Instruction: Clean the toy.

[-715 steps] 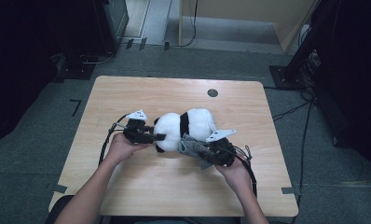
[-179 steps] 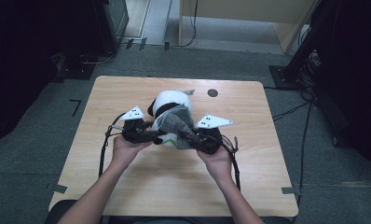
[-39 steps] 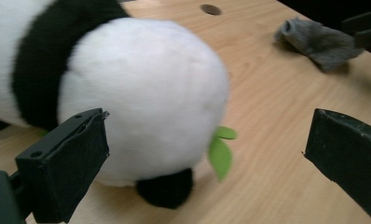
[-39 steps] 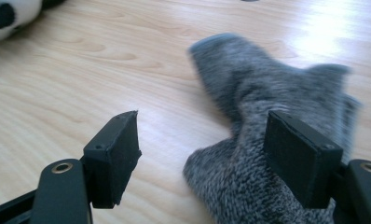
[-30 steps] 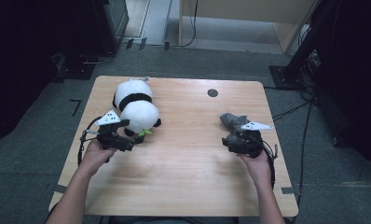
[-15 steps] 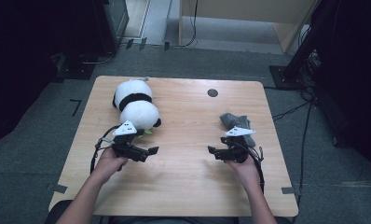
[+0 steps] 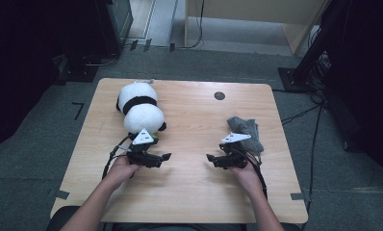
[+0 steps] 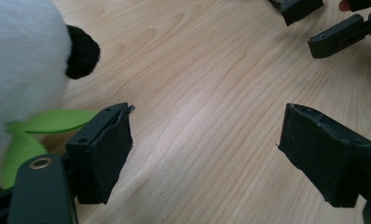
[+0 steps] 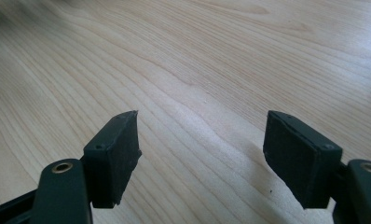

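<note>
Both grippers had moved inward and nearer the person since the frame one second before, leaving the toy and the cloth behind them. Nearest the table's front edge, the left gripper and the right gripper lay low over the bare wooden table, their tips facing each other across a gap. The left gripper's jaws had just been closing somewhat yet stood apart with nothing between them, bare wood showing in the left gripper view. The right gripper's jaws were likewise parted and held nothing. Just beyond the left gripper lay the panda plush toy, lengthwise toward the far left corner. A crumpled grey cloth lay just behind the right gripper. Farther off, a round hole sat near the far edge.
</note>
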